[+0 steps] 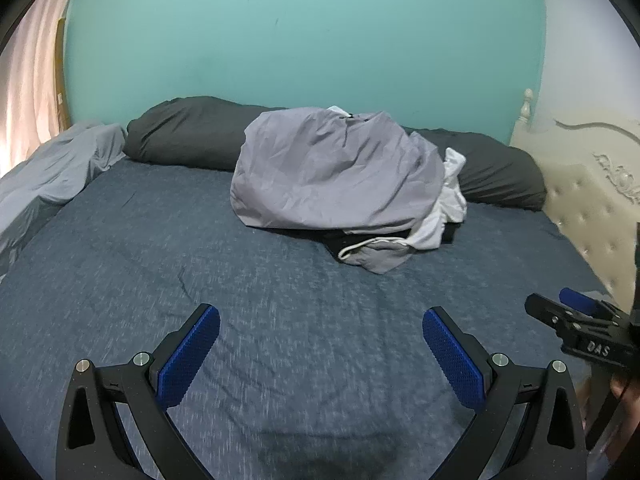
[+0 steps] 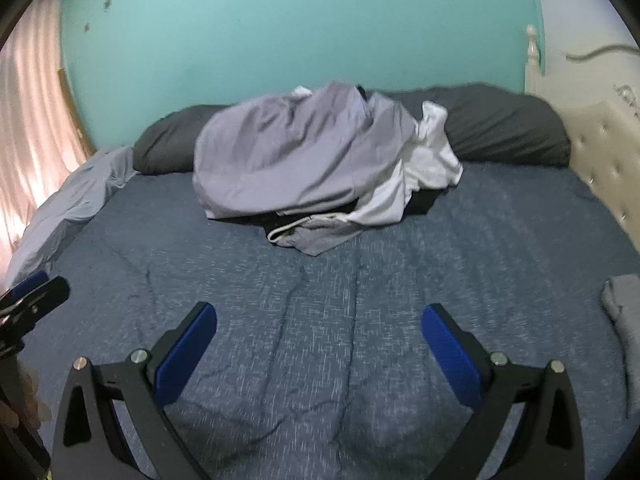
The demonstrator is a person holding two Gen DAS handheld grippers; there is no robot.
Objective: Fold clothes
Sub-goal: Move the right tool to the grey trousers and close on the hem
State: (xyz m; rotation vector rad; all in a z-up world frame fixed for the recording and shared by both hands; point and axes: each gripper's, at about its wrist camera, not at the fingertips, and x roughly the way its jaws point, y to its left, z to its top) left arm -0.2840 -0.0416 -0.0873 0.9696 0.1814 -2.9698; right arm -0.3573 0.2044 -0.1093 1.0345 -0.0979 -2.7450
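A heap of clothes [image 1: 340, 176] lies on the far half of a blue bed [image 1: 200, 264], against dark pillows. A crumpled lilac-grey garment [image 2: 288, 160] covers the top; a white garment [image 2: 424, 168] hangs off its right side. Grey shorts with a white drawstring [image 2: 312, 234] stick out at the front over something black. My left gripper [image 1: 320, 316] is open above bare bedding, well short of the heap. My right gripper [image 2: 319, 314] is open too and holds nothing. Each gripper shows at the edge of the other's view: the right gripper [image 1: 572, 312] and the left gripper [image 2: 36, 288].
Dark grey pillows [image 1: 192, 132] line the turquoise wall. A light grey sheet [image 1: 52, 172] is bunched at the bed's left edge by a pink curtain [image 1: 28, 92]. A cream tufted headboard [image 1: 592, 200] bounds the right side. A small grey cloth [image 2: 624, 312] lies at the right.
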